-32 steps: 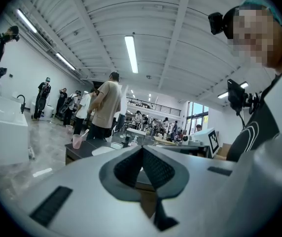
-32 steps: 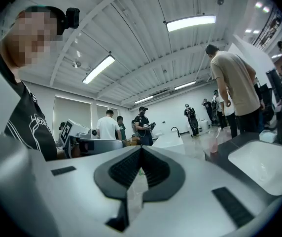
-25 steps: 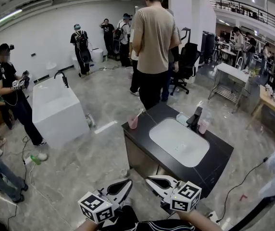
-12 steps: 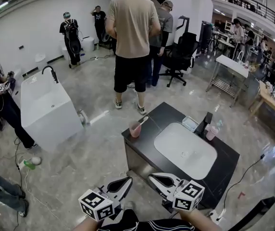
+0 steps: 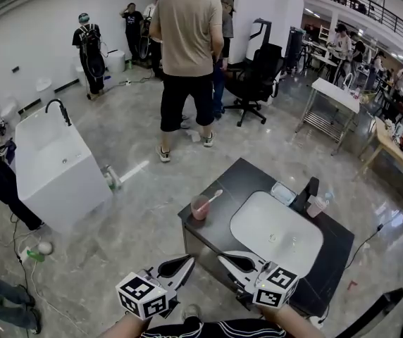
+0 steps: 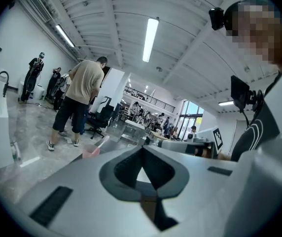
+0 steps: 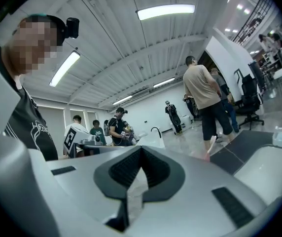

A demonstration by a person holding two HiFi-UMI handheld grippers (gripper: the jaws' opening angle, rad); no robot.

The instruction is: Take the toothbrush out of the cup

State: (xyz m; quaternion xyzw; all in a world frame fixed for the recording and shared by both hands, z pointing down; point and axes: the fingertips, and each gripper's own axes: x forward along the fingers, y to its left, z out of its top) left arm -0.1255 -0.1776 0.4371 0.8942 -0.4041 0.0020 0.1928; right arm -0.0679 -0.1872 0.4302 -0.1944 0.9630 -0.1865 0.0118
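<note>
Holding left hand-held gripper (image 5: 189, 260) and right hand-held gripper (image 5: 222, 258) side by side near the bench (image 5: 247, 178) edge, jaws of each pressing together, clamping nothing. Noting toothbrush (image 5: 213, 196) leaning in pink cup (image 5: 200, 208) at bench corner, left of sink (image 5: 275, 234), well apart from both.

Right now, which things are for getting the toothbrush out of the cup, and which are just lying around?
For the job: toothbrush, pink cup, left gripper, right gripper.

Just lying around: sink, tap, clear cup, bathtub, office chair.
</note>
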